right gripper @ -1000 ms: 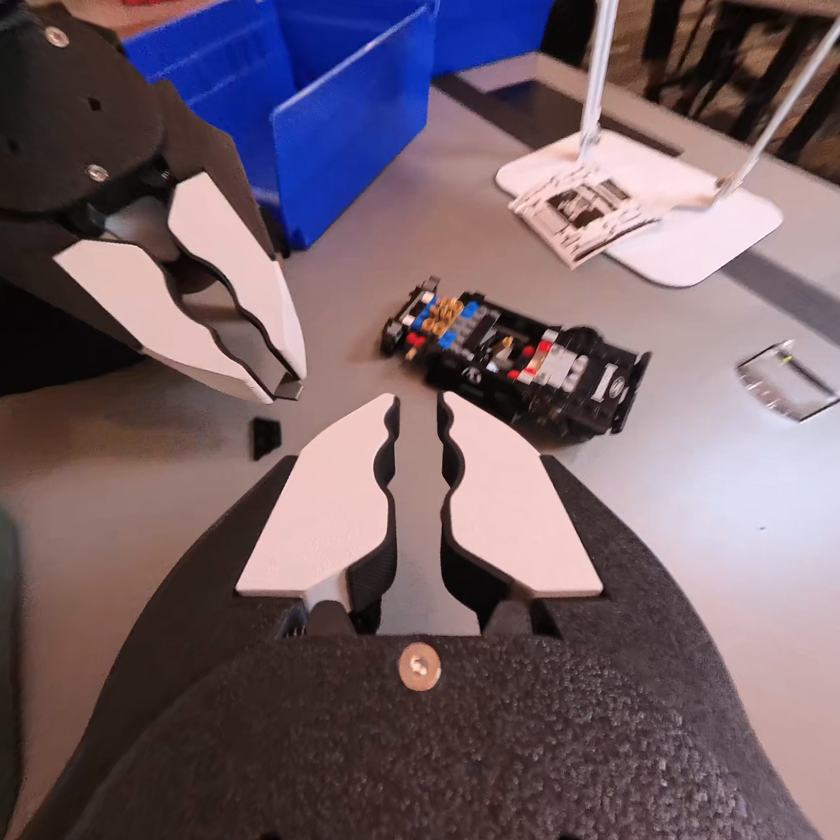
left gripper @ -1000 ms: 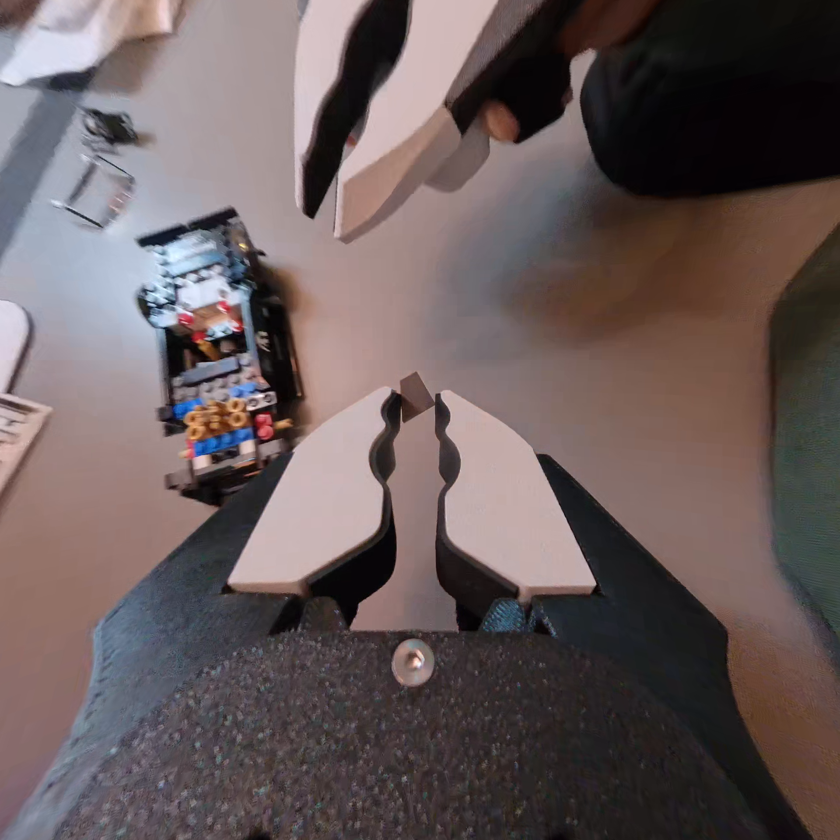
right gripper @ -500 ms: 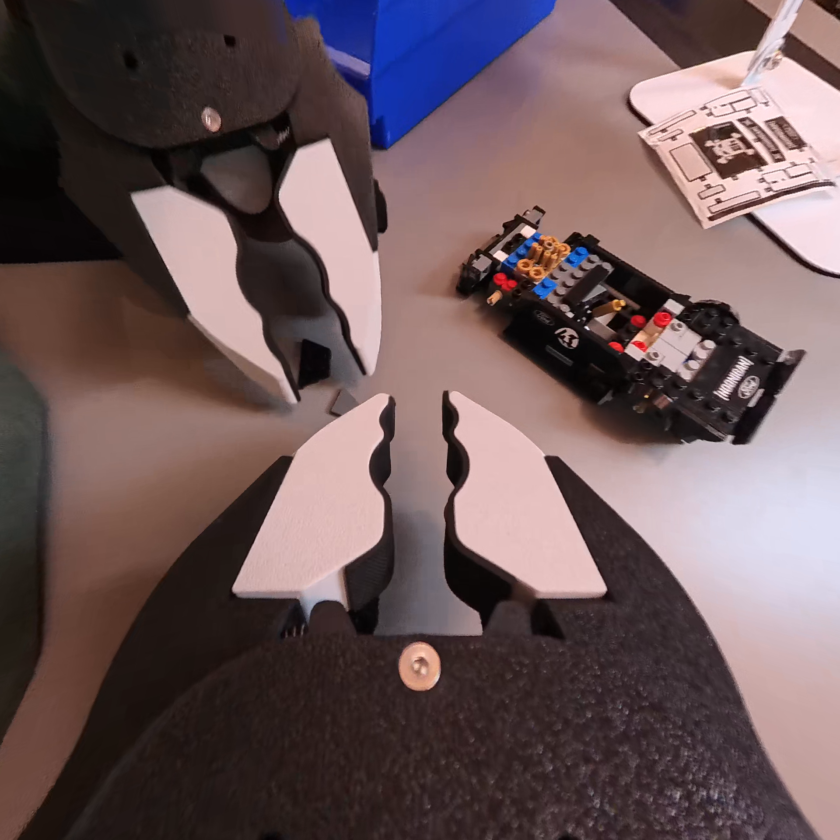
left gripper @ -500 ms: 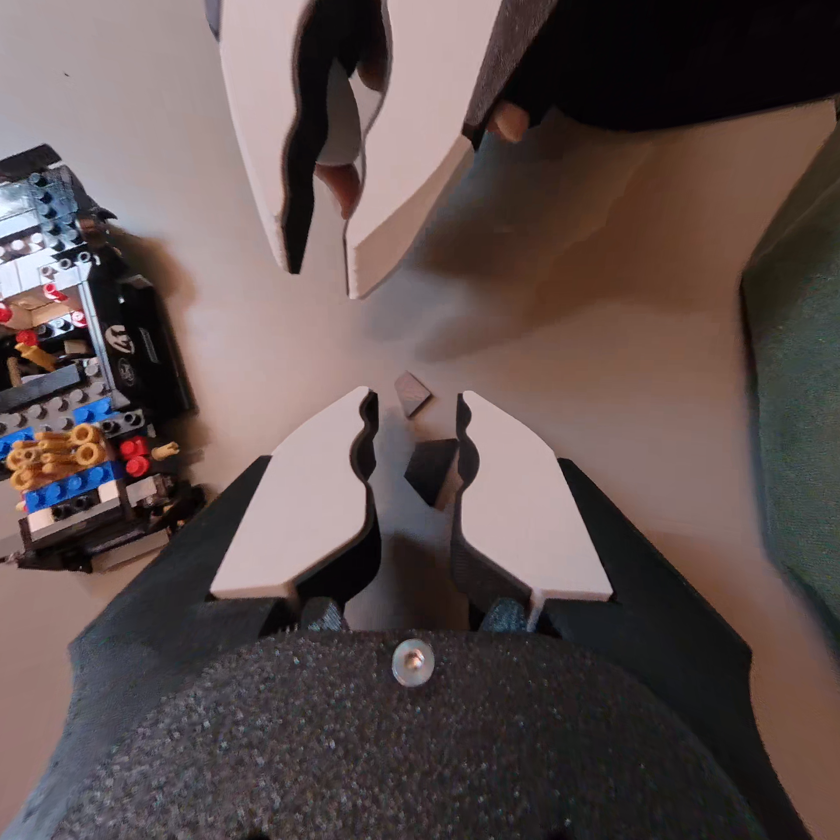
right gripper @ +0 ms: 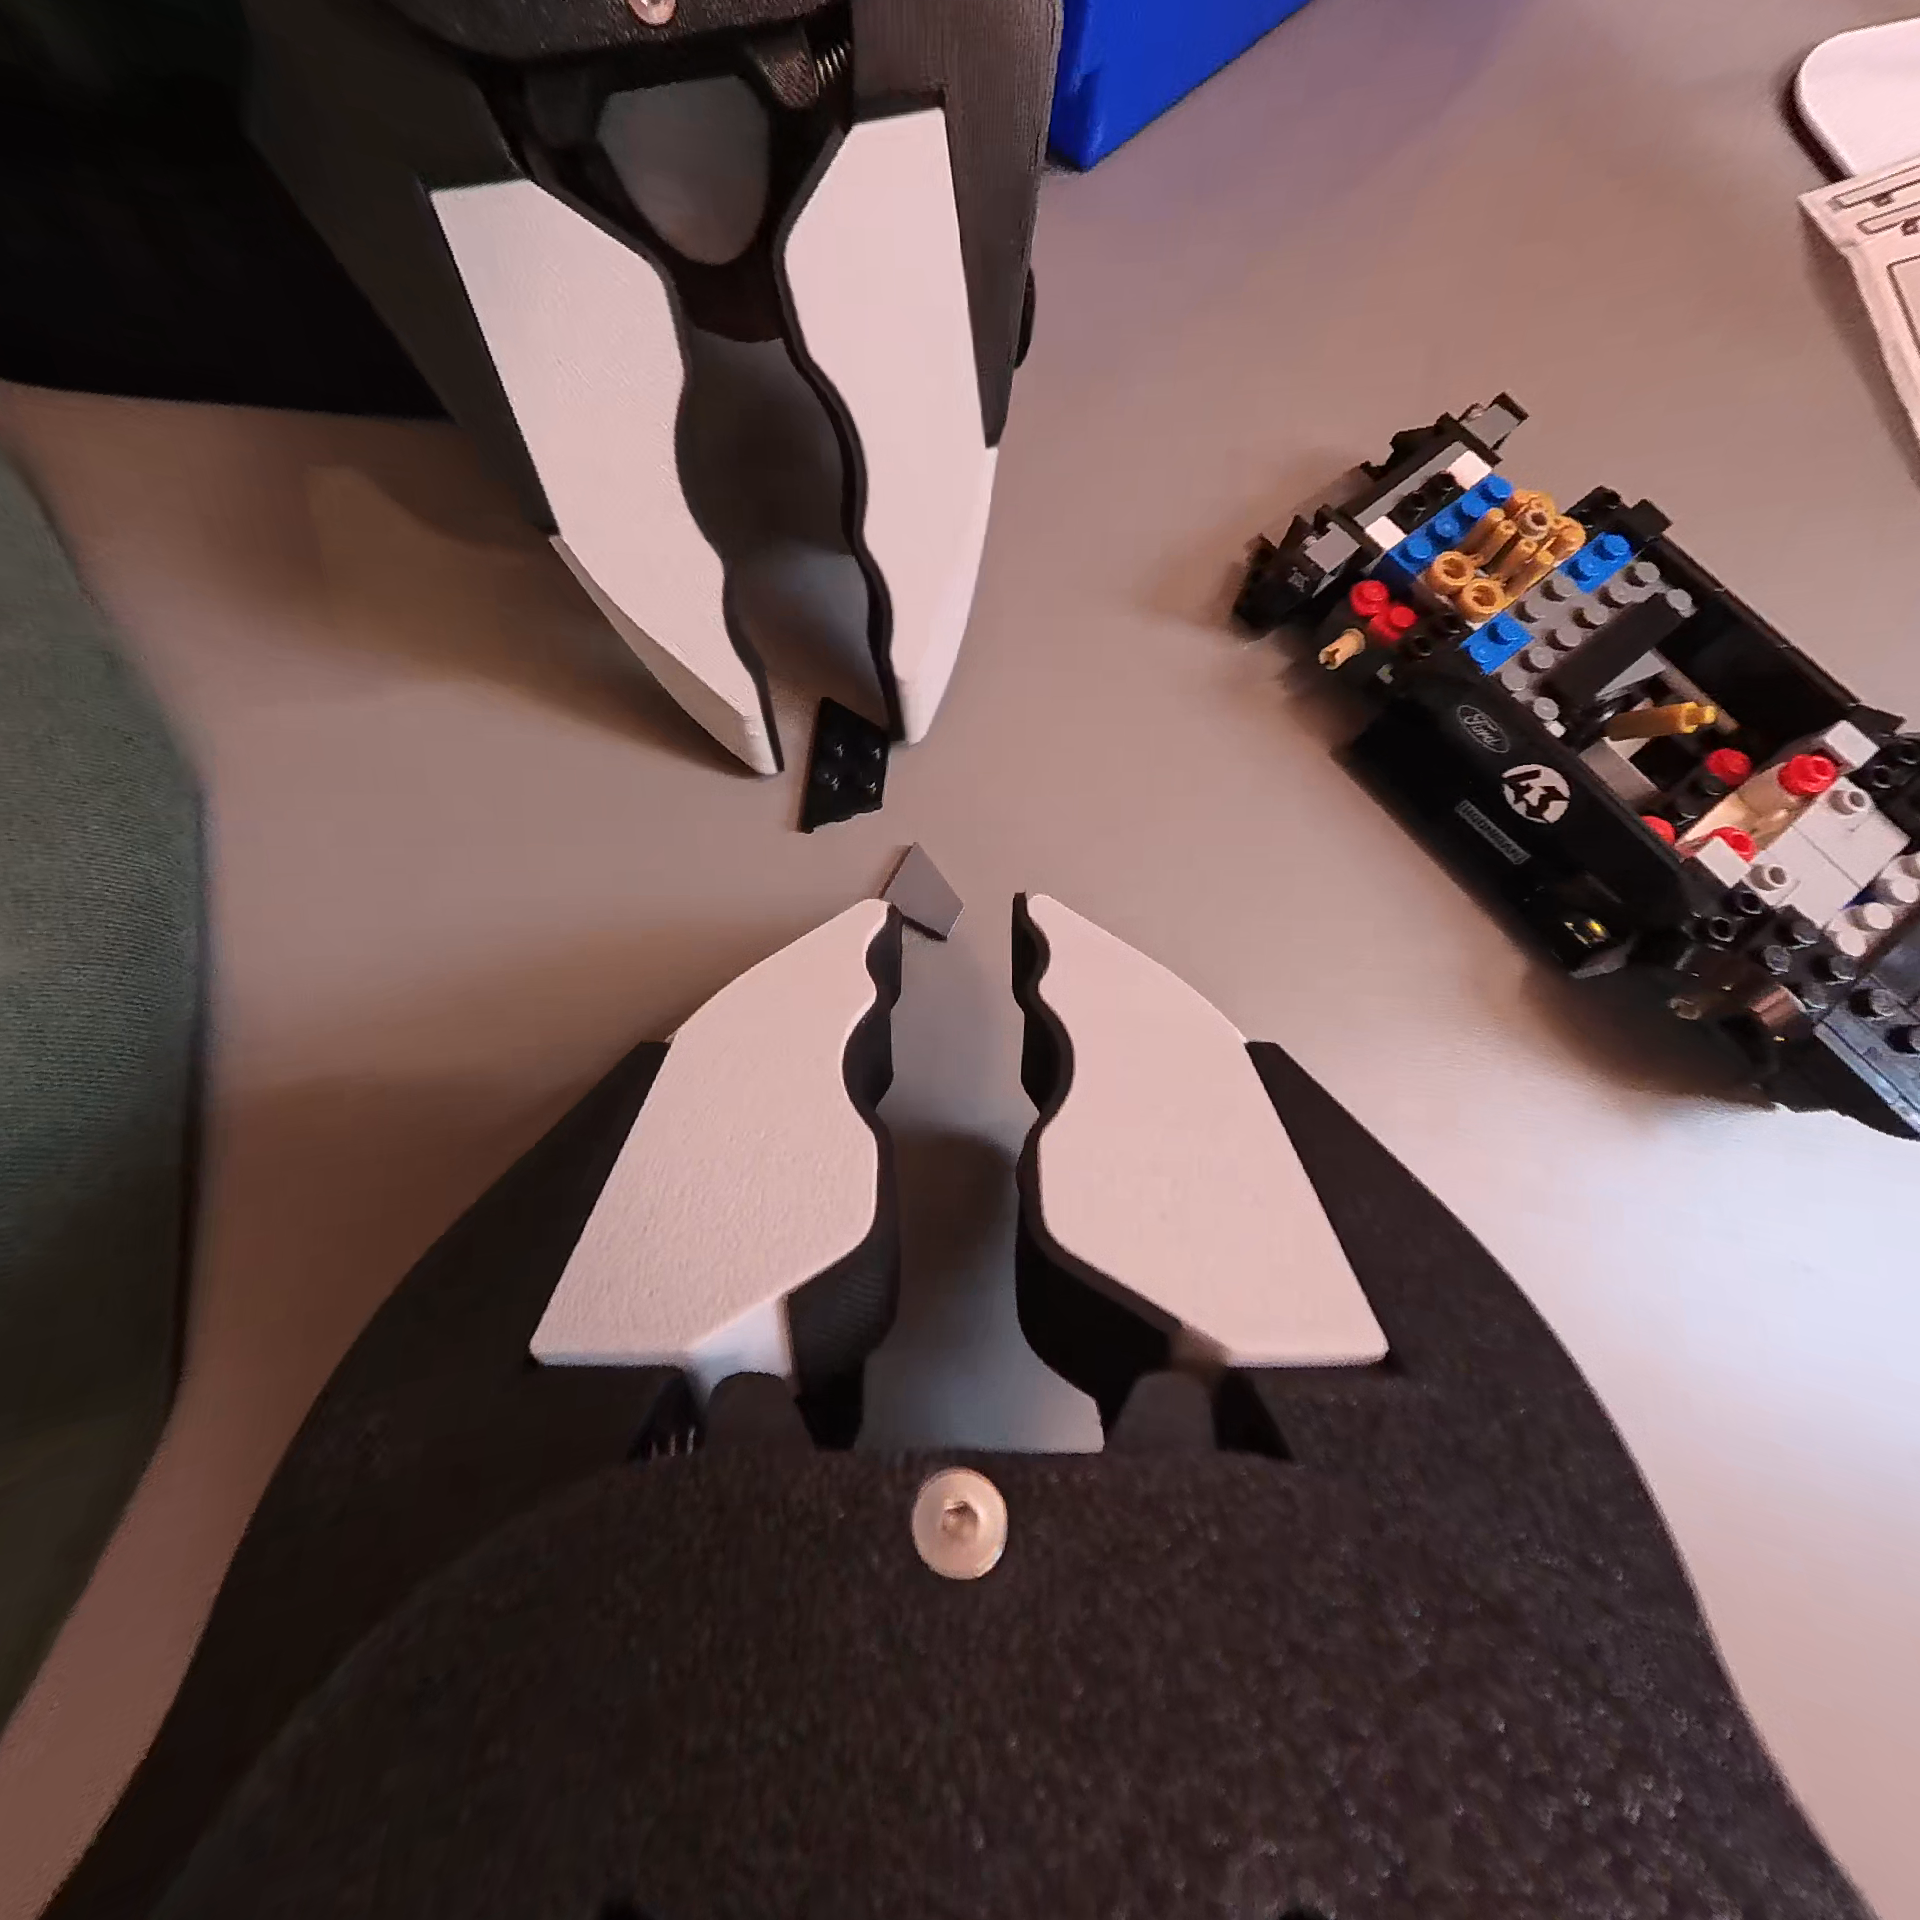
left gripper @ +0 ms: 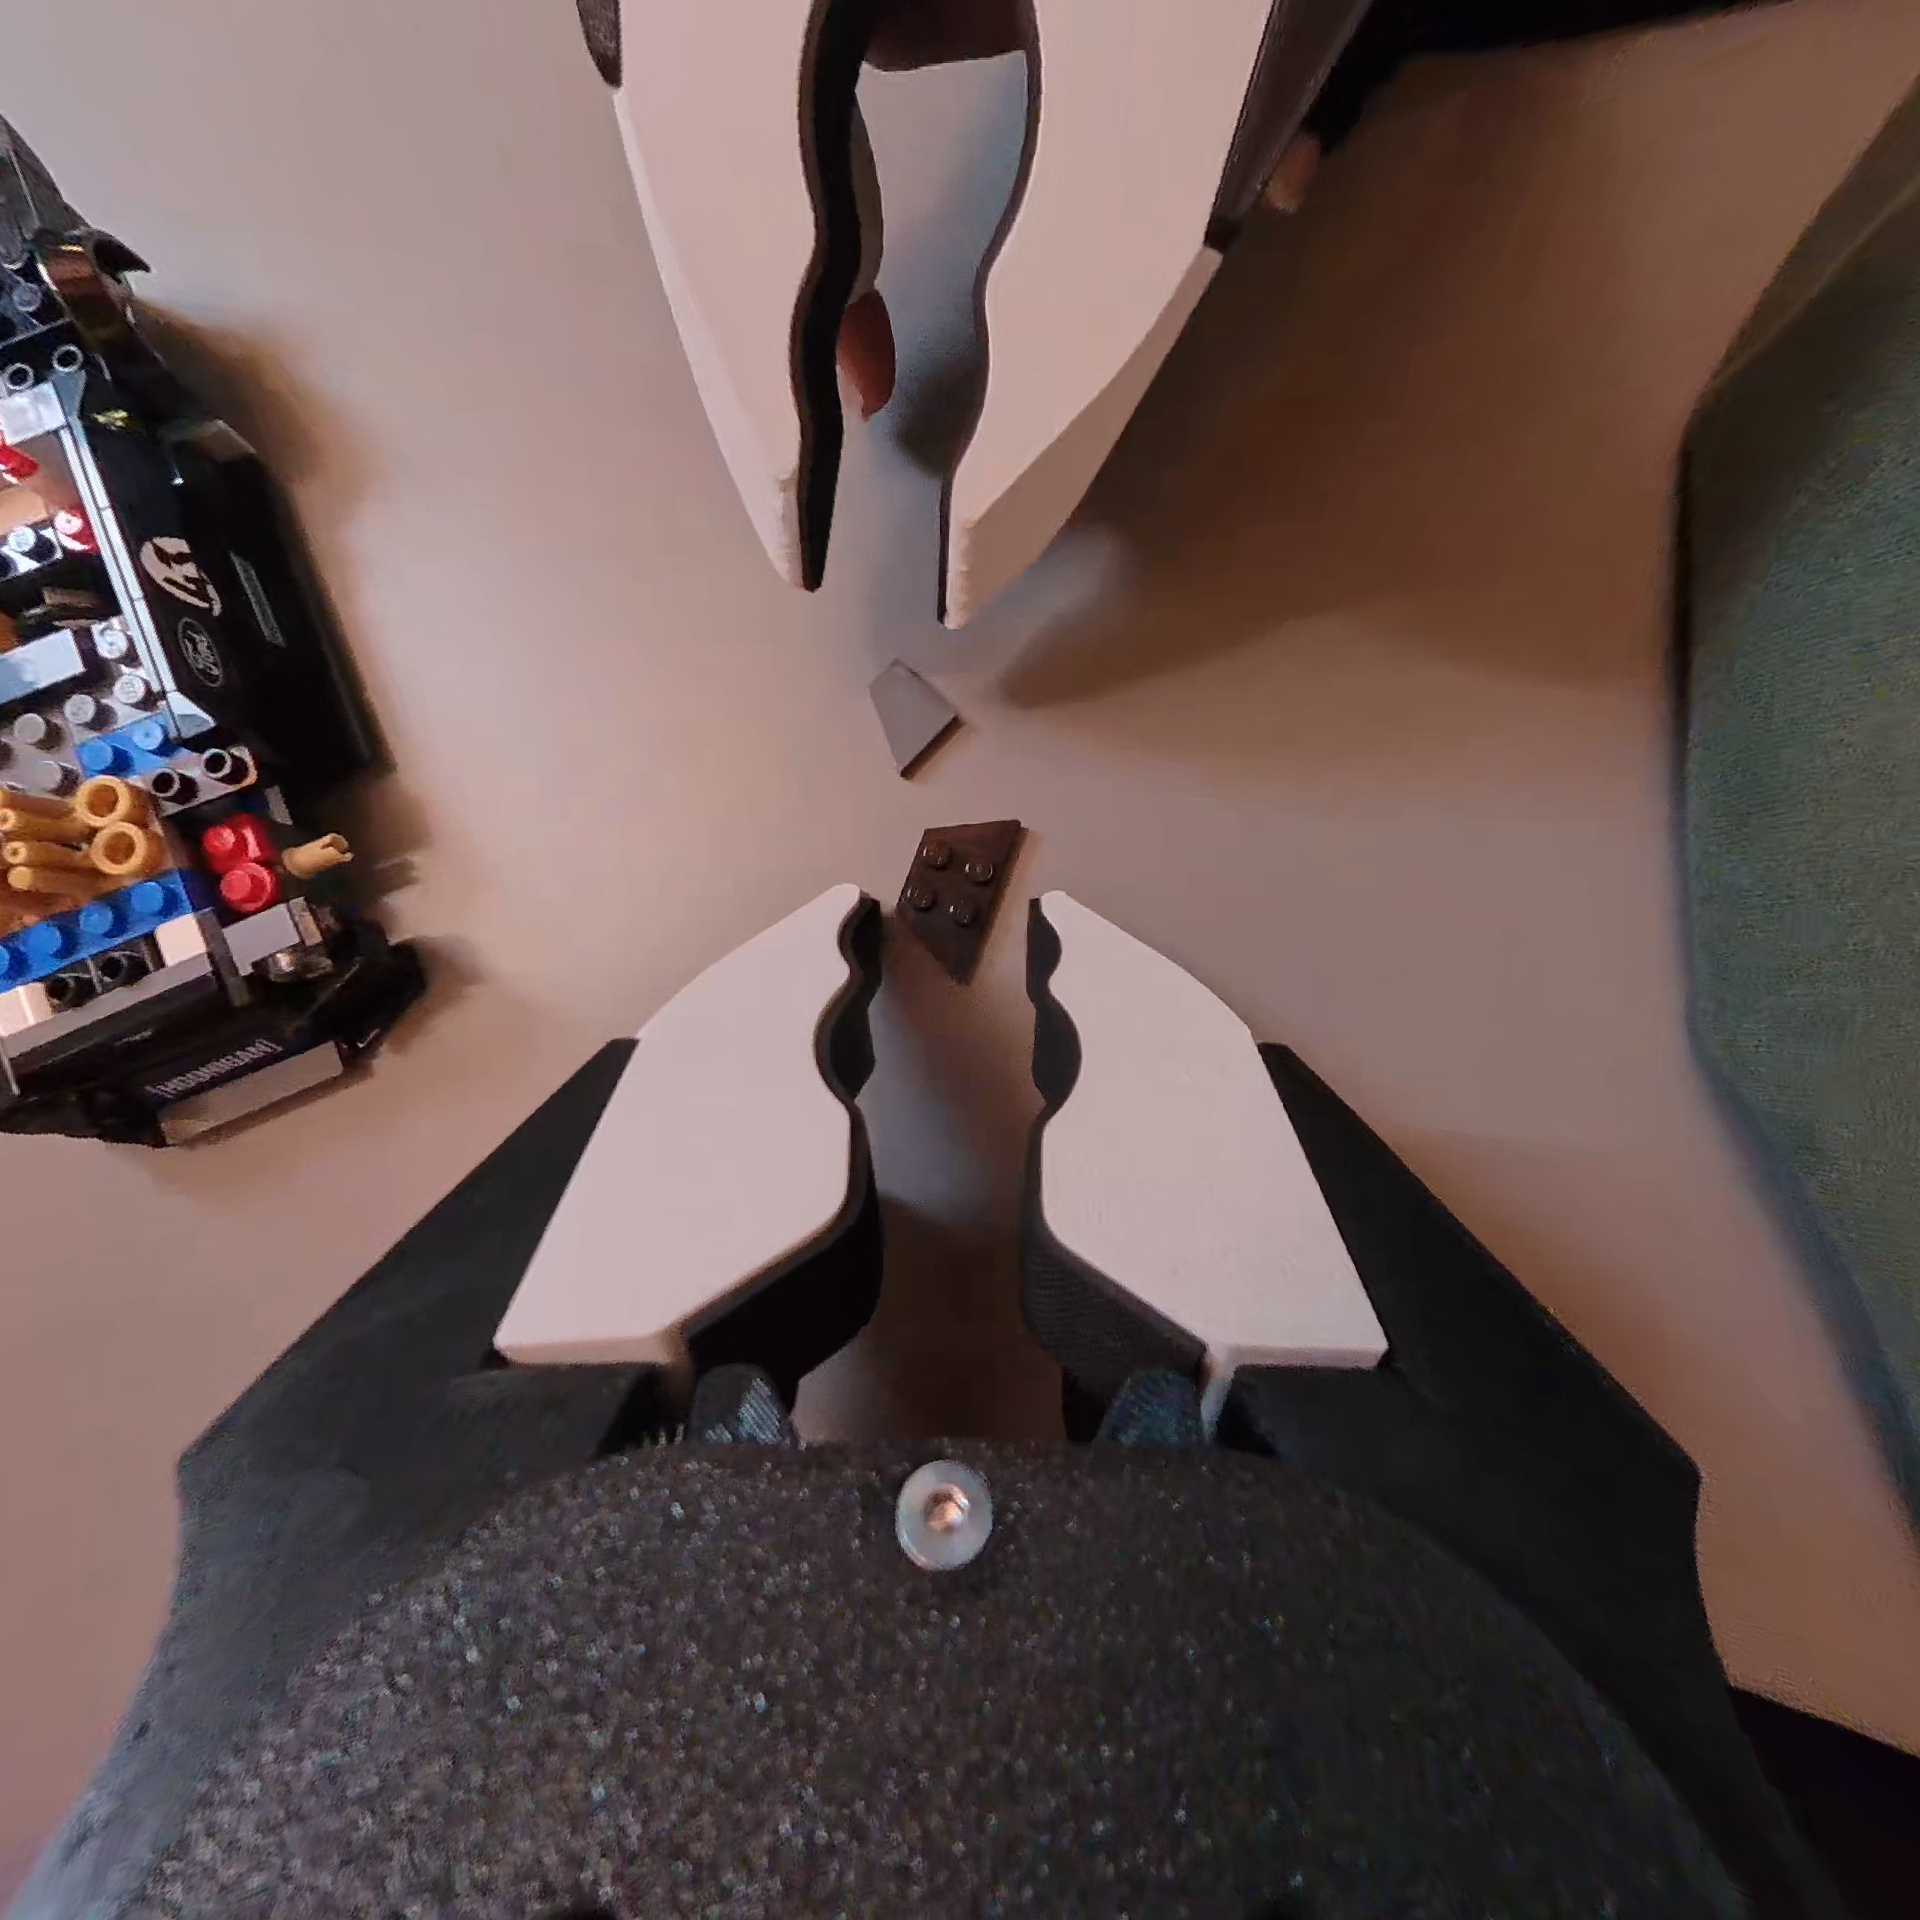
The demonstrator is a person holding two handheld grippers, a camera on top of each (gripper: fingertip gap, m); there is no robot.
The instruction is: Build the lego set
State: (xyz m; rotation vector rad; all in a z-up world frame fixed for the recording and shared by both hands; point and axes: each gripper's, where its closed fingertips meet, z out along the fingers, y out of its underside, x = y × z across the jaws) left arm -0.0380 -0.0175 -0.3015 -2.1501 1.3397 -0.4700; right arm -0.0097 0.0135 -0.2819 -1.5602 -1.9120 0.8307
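Change since a second before: the left gripper [left gripper: 948,909] had pinched the small grey tile [left gripper: 911,717] at its tips; that tile now lay loose on the table [left gripper: 582,520], and both tongs had dropped low and close.
Left gripper: spread, holding nothing.
Right gripper [right gripper: 951,909]: spread, empty.
Black wedge plate [left gripper: 958,896]: flat on the table, studs up, between the left gripper's tips and poking just past them.
Small grey tile: on the table between the two pairs of tips, just beside the right gripper's left fingertip [right gripper: 868,920].
Lego car [right gripper: 1621,748]: part-built, lying off to the side, well apart from both tongs.
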